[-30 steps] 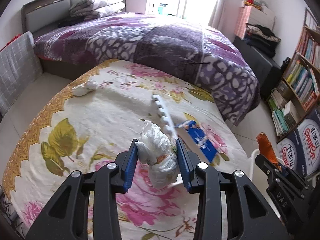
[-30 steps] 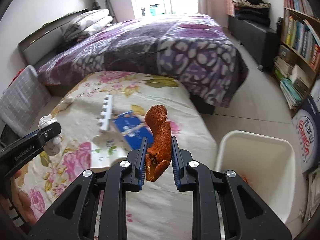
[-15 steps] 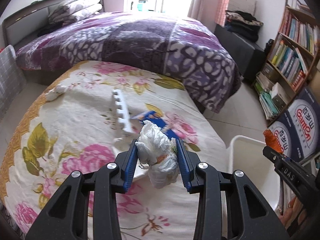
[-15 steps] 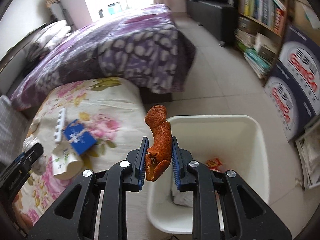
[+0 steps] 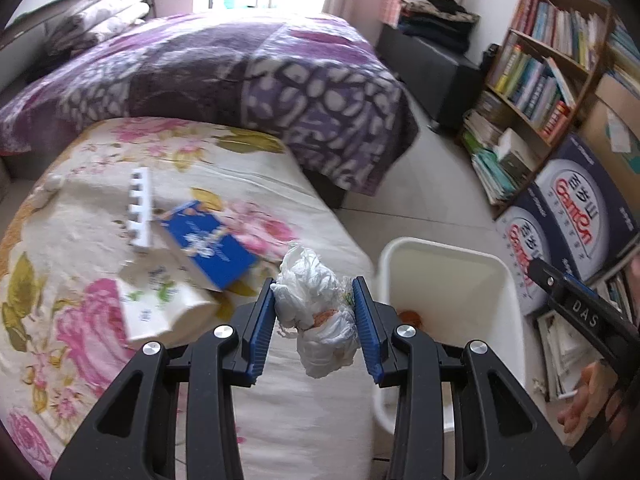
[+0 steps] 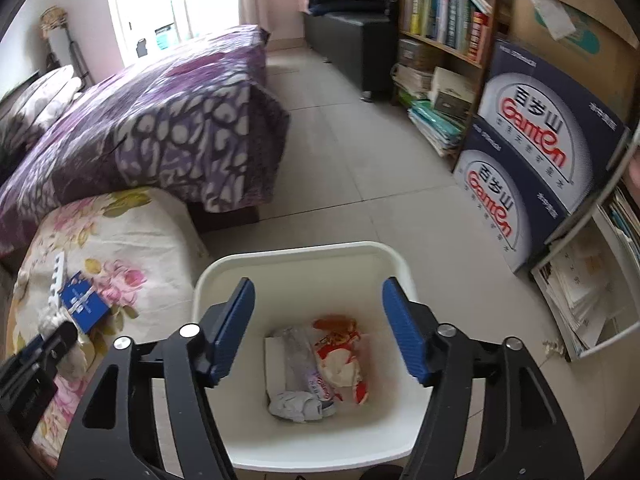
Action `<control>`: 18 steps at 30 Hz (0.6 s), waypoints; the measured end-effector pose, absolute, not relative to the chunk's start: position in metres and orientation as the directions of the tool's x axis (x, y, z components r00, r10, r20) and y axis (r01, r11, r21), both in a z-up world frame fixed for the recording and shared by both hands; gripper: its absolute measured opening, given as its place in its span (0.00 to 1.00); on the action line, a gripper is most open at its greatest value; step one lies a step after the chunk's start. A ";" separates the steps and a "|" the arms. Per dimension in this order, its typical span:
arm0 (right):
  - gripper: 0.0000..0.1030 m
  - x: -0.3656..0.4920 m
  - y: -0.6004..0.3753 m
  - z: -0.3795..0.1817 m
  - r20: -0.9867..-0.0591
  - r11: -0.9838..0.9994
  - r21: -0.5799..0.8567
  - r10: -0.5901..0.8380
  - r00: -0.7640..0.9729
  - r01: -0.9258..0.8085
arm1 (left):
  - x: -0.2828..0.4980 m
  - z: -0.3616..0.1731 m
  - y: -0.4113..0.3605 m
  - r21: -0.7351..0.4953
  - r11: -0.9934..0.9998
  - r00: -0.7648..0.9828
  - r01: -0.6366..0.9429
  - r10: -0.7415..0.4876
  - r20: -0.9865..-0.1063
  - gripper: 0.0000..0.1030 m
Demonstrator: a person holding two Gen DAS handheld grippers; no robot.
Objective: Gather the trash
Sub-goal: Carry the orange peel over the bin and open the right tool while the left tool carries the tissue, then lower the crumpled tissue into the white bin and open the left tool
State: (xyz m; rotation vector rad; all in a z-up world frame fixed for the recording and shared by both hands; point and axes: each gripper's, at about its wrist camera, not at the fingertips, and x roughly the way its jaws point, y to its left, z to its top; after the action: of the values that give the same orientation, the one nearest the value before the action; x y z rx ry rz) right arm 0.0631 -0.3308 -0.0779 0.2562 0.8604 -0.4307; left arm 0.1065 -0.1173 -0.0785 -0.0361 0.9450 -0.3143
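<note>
My left gripper (image 5: 314, 300) is shut on a crumpled white plastic wad (image 5: 316, 316), held above the right edge of the flowered tabletop (image 5: 80, 200), just left of the white bin (image 5: 440, 246). My right gripper (image 6: 318, 292) hangs over the bin (image 6: 304, 250); its jaws are opening and nothing is between them. Inside the bin lie a red-and-white wrapper (image 6: 340, 352), a clear wrapper and a grey crumpled paper (image 6: 300, 406). An orange scrap (image 5: 408, 315) shows low in the bin in the left wrist view.
On the table lie a blue booklet (image 5: 208, 240), a white toothed strip (image 5: 140, 208) and a tissue pack (image 5: 160, 312). A purple-covered bed (image 5: 240, 72) stands behind. A bookshelf (image 6: 444, 20) and stacked dark boxes (image 6: 532, 152) line the right side.
The right gripper swung from the table to above the bin and opened; the orange peel it held has left its jaws. The left gripper carried the white wad rightward to the bin's edge.
</note>
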 end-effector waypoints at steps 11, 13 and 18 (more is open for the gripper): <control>0.77 0.044 -0.370 -0.078 -0.779 0.840 0.071 -0.290 0.556 0.538 | 0.097 -0.090 -0.169 -0.326 0.868 0.396 0.376 -0.468 -0.790 0.38; 0.78 0.041 -0.377 -0.078 -0.780 0.832 0.077 -0.293 0.553 0.549 | 0.095 -0.093 -0.178 -0.359 0.843 0.360 0.401 -0.506 -0.784 0.39; 0.81 0.036 -0.388 -0.078 -0.780 0.815 0.093 -0.298 0.551 0.572 | 0.092 -0.097 -0.190 -0.415 0.807 0.307 0.420 -0.557 -0.772 0.54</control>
State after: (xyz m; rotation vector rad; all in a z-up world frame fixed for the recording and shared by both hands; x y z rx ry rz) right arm 0.0364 -0.3877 -0.0778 0.3584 0.8418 -0.5276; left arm 0.0923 -0.1903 -0.0970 -0.1447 1.0797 -0.6491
